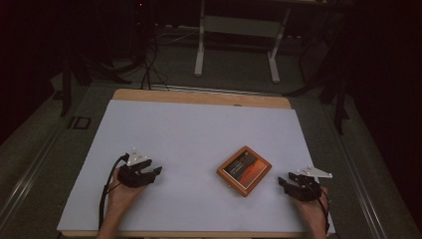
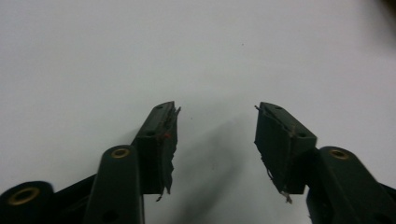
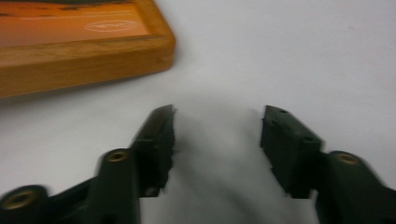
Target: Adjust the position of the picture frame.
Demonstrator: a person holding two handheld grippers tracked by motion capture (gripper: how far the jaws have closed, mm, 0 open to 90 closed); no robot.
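Item: wooden box (image 1: pixel 244 170), flat, orange label on its lid, lying right of centre on the white surface (image 1: pixel 189 129).
Right claw (image 1: pixel 287 183): jaws spread wide, empty, just beside the box's near corner, not touching.
Left claw (image 1: pixel 152 172): jaws likewise parted, empty, well apart from the box over bare sheet.
Step, as I judge it: approach, nothing gripped yet.
Next move calls for the right claw to straddle the box's edge and close.
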